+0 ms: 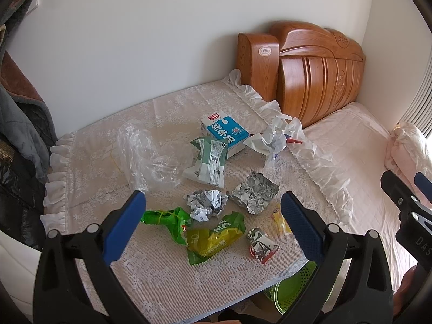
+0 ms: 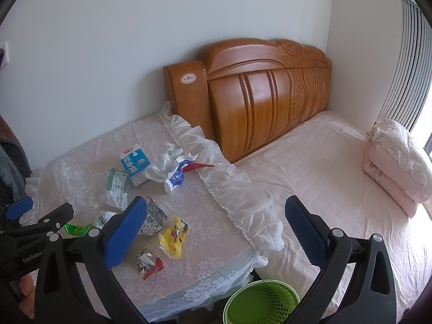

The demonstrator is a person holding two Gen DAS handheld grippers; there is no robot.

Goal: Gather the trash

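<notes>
Trash lies on a lace-covered table (image 1: 162, 278): a blue milk carton (image 1: 226, 132), a crushed green-white carton (image 1: 208, 164), a clear plastic bag (image 1: 145, 154), crumpled paper (image 1: 206, 205), a silver foil wrapper (image 1: 253, 191), green wrappers (image 1: 213, 237), a small foil wrapper (image 1: 262, 245), a yellow wrapper (image 2: 174, 236) and a white bag (image 1: 272, 137). A green mesh bin (image 2: 262, 302) stands below the table's near right corner. My left gripper (image 1: 213, 226) is open above the near trash. My right gripper (image 2: 216, 232) is open above the table's right edge.
A bed with a pink cover (image 2: 337, 183) lies right of the table, with a wooden headboard (image 2: 264, 91) and a folded quilt (image 2: 397, 167). A white wall runs behind. Dark clothes (image 1: 19, 140) hang at the left.
</notes>
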